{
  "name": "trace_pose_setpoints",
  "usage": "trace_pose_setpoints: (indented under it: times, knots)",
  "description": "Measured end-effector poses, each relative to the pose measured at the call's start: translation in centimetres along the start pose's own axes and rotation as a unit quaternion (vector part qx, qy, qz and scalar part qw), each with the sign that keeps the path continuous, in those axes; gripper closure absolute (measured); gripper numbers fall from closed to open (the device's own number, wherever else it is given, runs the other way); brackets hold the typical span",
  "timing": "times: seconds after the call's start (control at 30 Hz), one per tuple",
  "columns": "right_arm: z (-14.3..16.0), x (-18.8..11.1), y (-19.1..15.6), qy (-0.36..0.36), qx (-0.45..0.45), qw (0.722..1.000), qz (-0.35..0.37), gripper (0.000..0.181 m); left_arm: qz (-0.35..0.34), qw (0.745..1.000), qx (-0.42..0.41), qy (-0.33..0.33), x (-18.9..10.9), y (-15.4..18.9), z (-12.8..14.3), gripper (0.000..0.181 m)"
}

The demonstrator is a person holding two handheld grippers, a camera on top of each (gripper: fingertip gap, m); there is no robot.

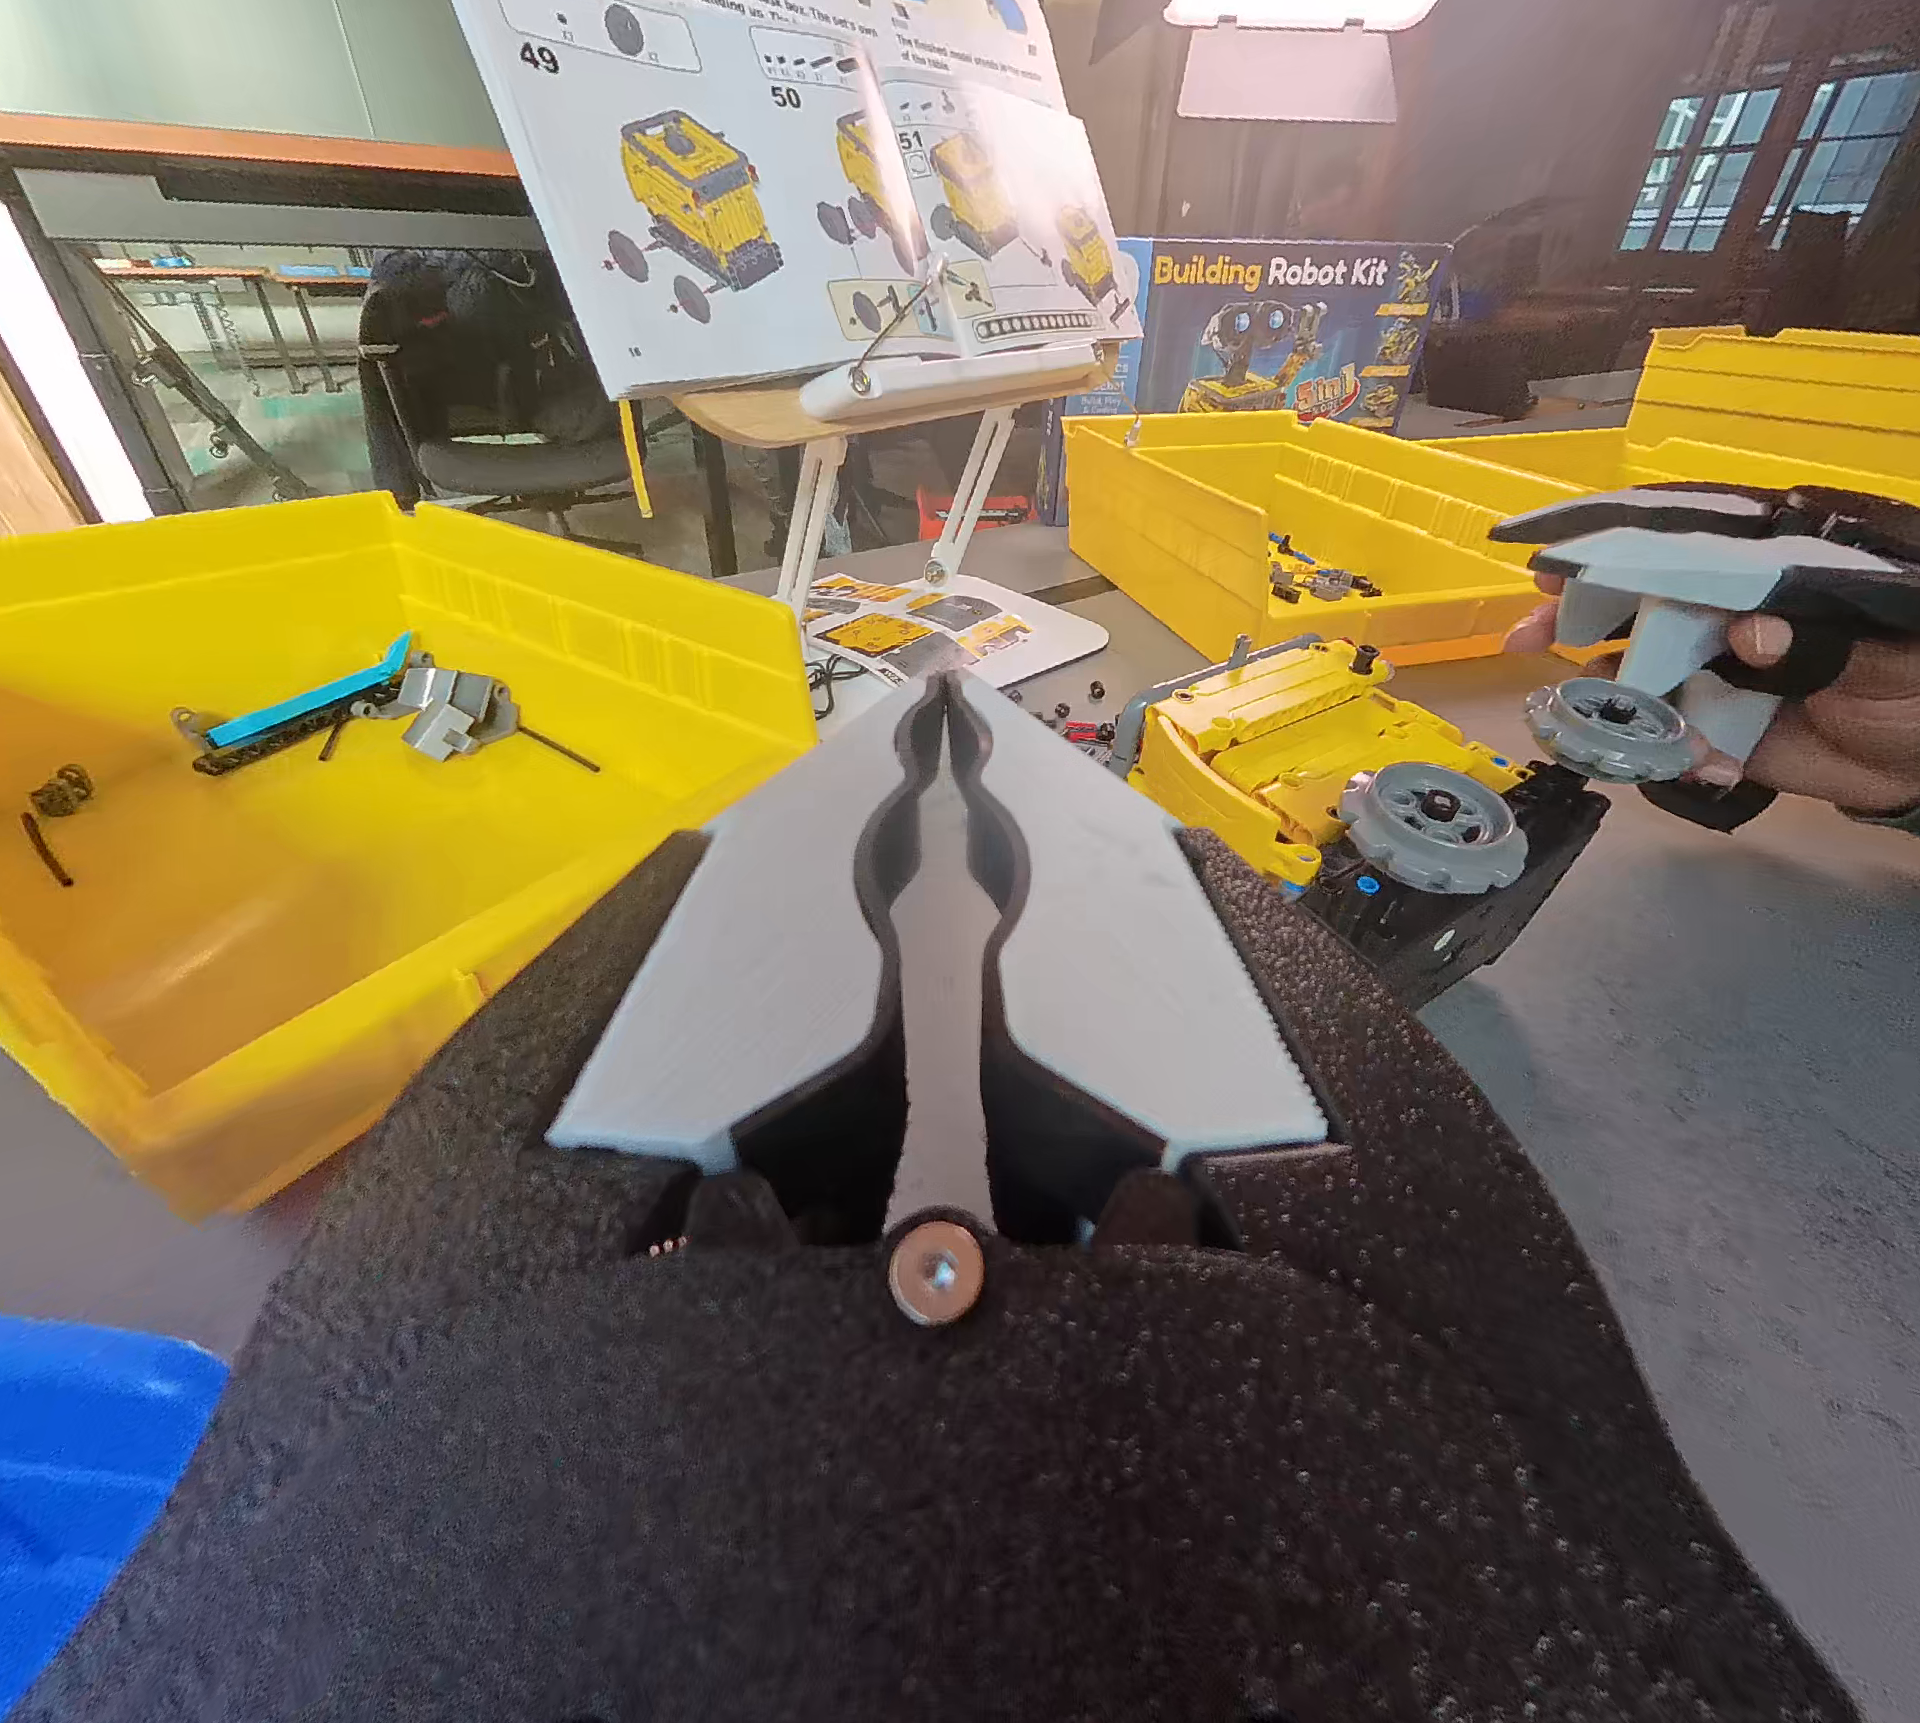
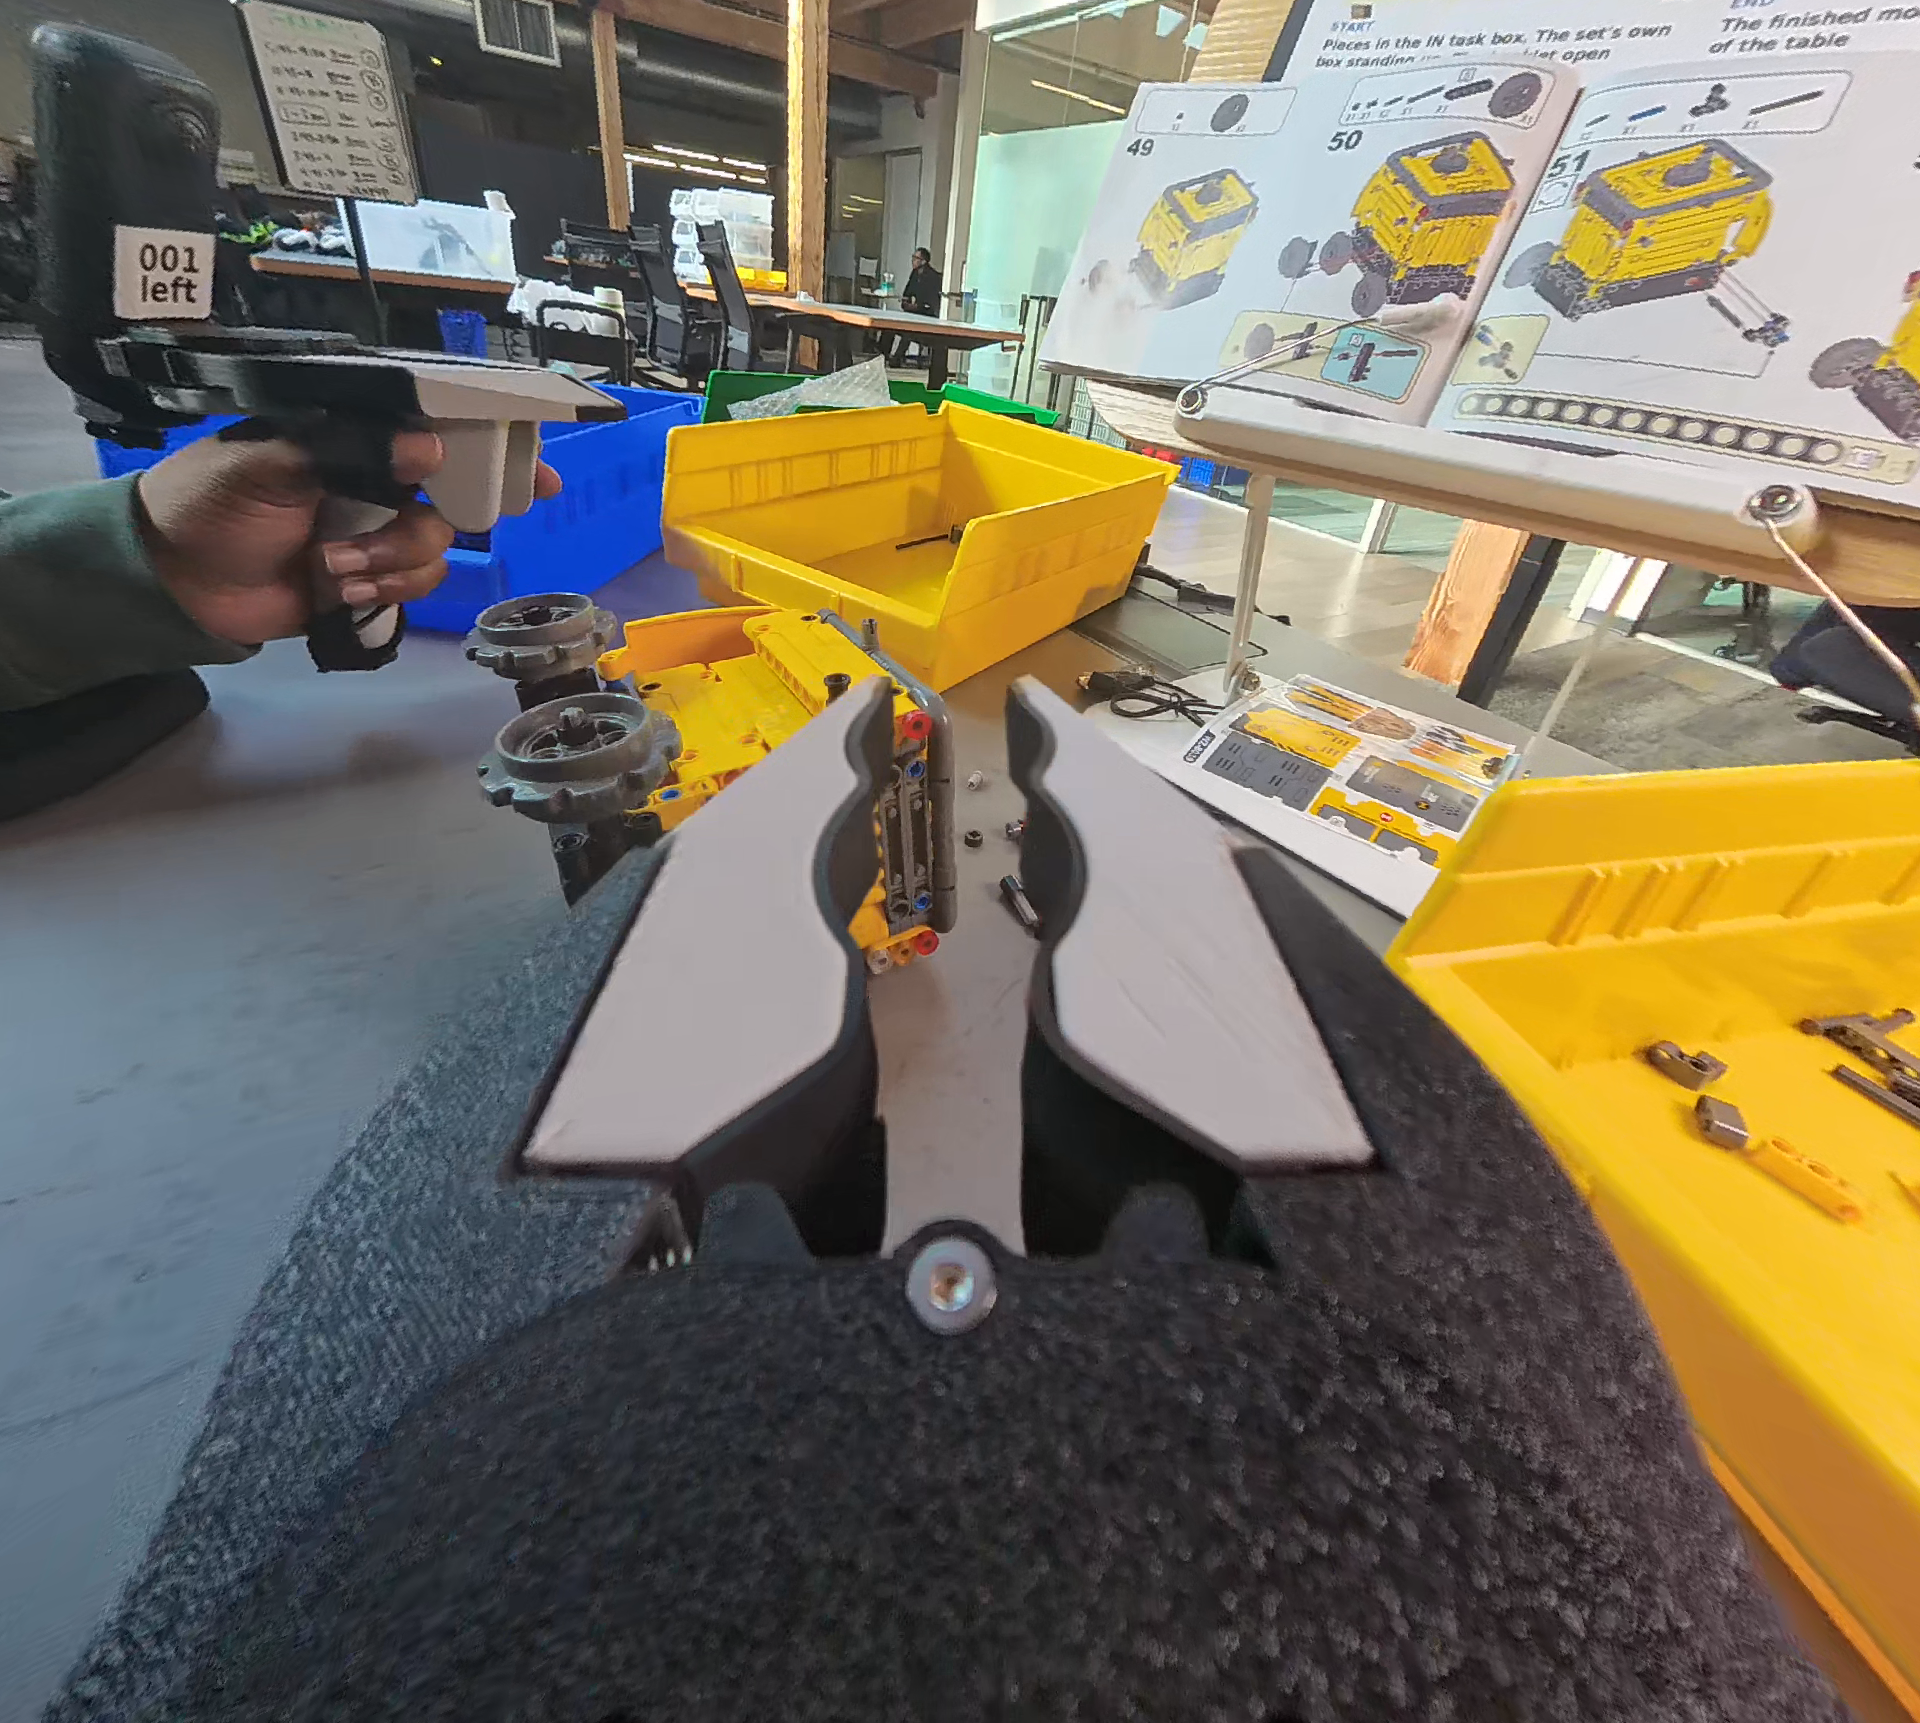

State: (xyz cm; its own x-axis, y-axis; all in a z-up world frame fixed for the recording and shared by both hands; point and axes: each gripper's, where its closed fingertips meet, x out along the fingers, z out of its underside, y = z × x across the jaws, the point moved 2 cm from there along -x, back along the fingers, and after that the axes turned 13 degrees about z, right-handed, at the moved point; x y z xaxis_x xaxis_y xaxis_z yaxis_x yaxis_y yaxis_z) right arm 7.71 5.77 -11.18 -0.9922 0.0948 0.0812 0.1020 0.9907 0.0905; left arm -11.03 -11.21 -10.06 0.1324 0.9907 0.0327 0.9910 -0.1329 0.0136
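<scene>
Left gripper (image 1: 948,686): grey printed fingers with wavy inner edges, tips pressed together, nothing between them. It hangs above the table (image 1: 1662,1102), between the left yellow bin (image 1: 582,613) and the yellow brick-built model (image 1: 1278,738).

Right gripper (image 2: 951,717): fingers parted, empty. The model's end face, a grey beam with red and blue pins, lies partly in the gap against the left-hand finger (image 2: 748,925); cannot tell whether it touches.

Model: ribbed yellow plastic on a black base, lying on its side near the table's middle. Two grey toothed wheels (image 2: 566,764) on the side facing away from the right gripper.

Containers: left yellow bin is smooth moulded plastic with ribbed walls; it holds a light-blue beam (image 1: 312,702), a grey block, a black axle and a few small dark bits, with the floor mostly bare. Right-hand yellow divided bin (image 2: 1662,904) holds small grey and yellow connectors (image 2: 1766,1143). A blue bin (image 2: 592,489) stands behind the left gripper.

Loose small dark pins (image 2: 1013,899) lie on the table between the right fingers. An open instruction booklet (image 1: 790,219) sits on a white stand behind. Bare grey table lies left of the model in the right wrist view.
</scene>
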Motion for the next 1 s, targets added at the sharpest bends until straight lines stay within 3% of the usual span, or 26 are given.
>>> trace_pose_setpoints:
  times: [0.07,0.23,0.33,0.47,0.73,0.87,1.0]
  knots:
    - [0.1,0.0,0.6,-0.004,-0.001,1.0,0.019,0.179,-0.005,1.0,0.004,-0.004,0.2,-0.1,0.4,0.181]
    - [-0.2,0.5,2.0,0.001,0.004,0.998,0.066,0.181,-0.018,1.0,0.019,-0.015,0.6,-0.4,1.1,0.181]
    - [-2.0,2.1,3.3,0.013,0.001,0.995,0.1,0.181,-0.024,0.999,0.018,-0.021,0.8,-0.7,1.6,0.18]
    - [-6.2,6.3,4.2,0.047,-0.031,0.992,0.117,0.18,-0.017,1.0,0.007,-0.02,1.0,-0.7,1.7,0.178]
    - [-13.1,17.5,5.7,0.101,-0.035,0.986,0.13,0.173,-0.01,1.0,-0.01,-0.009,0.9,-0.7,1.6,0.177]
    - [-13.0,21.9,5.9,0.088,-0.013,0.989,0.118,0.17,-0.004,1.0,-0.01,-0.017,1.1,-0.4,2.0,0.177]
    - [-11.0,23.4,6.6,0.076,-0.007,0.99,0.116,0.174,0.0,1.0,-0.018,-0.022,1.1,-0.5,2.3,0.176]
